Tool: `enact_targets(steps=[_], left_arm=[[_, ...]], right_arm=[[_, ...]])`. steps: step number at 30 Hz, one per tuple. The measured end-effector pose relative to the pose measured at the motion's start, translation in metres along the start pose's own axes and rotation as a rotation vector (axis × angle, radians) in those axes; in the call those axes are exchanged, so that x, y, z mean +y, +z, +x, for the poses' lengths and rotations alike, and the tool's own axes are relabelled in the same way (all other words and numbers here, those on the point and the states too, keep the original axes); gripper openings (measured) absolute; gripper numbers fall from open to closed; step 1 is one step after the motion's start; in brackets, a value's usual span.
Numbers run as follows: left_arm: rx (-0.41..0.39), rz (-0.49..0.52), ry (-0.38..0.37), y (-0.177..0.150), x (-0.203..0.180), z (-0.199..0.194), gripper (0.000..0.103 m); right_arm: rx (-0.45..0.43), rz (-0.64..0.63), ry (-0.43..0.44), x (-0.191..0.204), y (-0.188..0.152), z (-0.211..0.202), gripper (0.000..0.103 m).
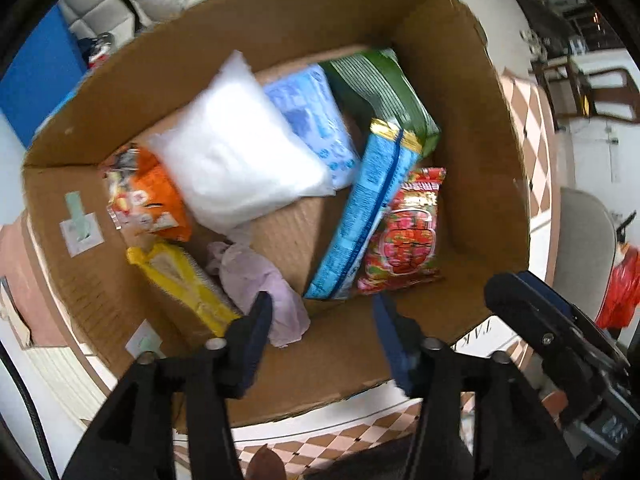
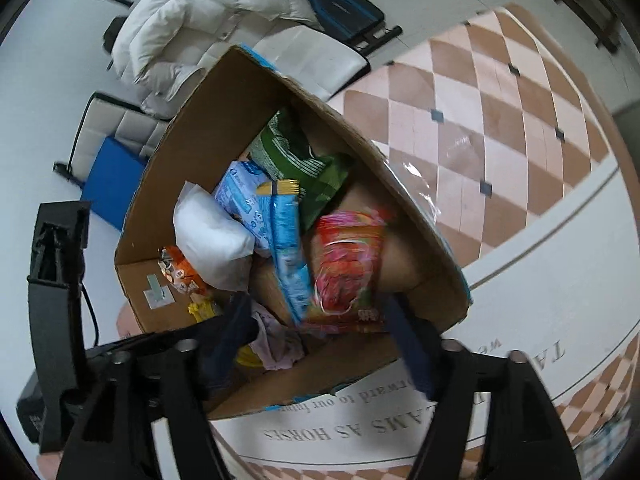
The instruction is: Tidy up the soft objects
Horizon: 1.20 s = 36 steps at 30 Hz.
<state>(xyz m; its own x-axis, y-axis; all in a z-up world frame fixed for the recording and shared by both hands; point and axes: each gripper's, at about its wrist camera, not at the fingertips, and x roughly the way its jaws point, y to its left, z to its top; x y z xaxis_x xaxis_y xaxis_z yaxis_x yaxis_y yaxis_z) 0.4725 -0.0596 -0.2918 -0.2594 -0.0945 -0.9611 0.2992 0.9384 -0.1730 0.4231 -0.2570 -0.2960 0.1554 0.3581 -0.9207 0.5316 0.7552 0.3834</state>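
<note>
Both tools wide apart, empty, poised over the open cardboard box (image 1: pixel 472 128).

Left tool (image 1: pixel 322 312) above the lilac cloth (image 1: pixel 256 276); right tool (image 2: pixel 316 316) above the same near corner. Inside the box: white pillow (image 1: pixel 236 152), pale blue pack (image 1: pixel 312 120), green bag (image 1: pixel 380 92), blue packet (image 1: pixel 360 216), red snack bag (image 1: pixel 404 236), orange bag (image 1: pixel 148 196), yellow packet (image 1: pixel 184 284).

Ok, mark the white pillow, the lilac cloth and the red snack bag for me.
white pillow (image 1: pixel 236 148), left wrist view, middle of its face.
lilac cloth (image 1: pixel 256 276), left wrist view, its bunched centre.
red snack bag (image 1: pixel 408 236), left wrist view, printed front.
</note>
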Motion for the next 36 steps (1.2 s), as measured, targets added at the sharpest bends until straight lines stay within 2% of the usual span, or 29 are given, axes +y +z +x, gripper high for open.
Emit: enact_targets(steps=[4, 6, 10, 16, 21, 24, 26, 27, 28, 29, 36], left_arm=[[-0.071, -0.069, -0.029, -0.022, 0.015, -0.014, 0.058], [-0.100, -0.095, -0.028, -0.035, 0.021, -0.018, 0.058], [-0.168, -0.134, 0.036, -0.053, 0.027, -0.025, 0.058], [-0.266, -0.201, 0.074, -0.084, 0.032, -0.037, 0.058], [-0.330, -0.203, 0.149, -0.108, 0.023, -0.047, 0.058], [-0.368, -0.217, 0.157, -0.118, 0.022, -0.054, 0.059], [-0.404, -0.231, 0.155, -0.123, 0.022, -0.060, 0.077], [-0.425, -0.236, 0.155, -0.126, 0.022, -0.063, 0.095], [-0.444, -0.238, 0.162, -0.129, 0.020, -0.066, 0.098], [-0.457, -0.240, 0.169, -0.132, 0.019, -0.068, 0.098], [-0.509, -0.273, 0.167, -0.149, 0.015, -0.084, 0.098]], right_arm=[[-0.002, -0.081, -0.050, 0.004, -0.003, -0.011, 0.081], [-0.004, -0.129, -0.077, 0.007, -0.007, -0.015, 0.084], [-0.018, -0.242, -0.158, 0.014, -0.020, -0.019, 0.085], [-0.038, -0.397, -0.237, 0.028, -0.042, -0.021, 0.085], [-0.080, -0.471, -0.263, 0.036, -0.057, -0.033, 0.085], [-0.112, -0.498, -0.284, 0.039, -0.062, -0.042, 0.085], [-0.133, -0.521, -0.295, 0.041, -0.066, -0.049, 0.088], [-0.146, -0.533, -0.304, 0.043, -0.069, -0.052, 0.094], [-0.166, -0.548, -0.306, 0.044, -0.072, -0.057, 0.097], [-0.178, -0.558, -0.299, 0.045, -0.074, -0.061, 0.103], [-0.233, -0.588, -0.302, 0.049, -0.084, -0.079, 0.103]])
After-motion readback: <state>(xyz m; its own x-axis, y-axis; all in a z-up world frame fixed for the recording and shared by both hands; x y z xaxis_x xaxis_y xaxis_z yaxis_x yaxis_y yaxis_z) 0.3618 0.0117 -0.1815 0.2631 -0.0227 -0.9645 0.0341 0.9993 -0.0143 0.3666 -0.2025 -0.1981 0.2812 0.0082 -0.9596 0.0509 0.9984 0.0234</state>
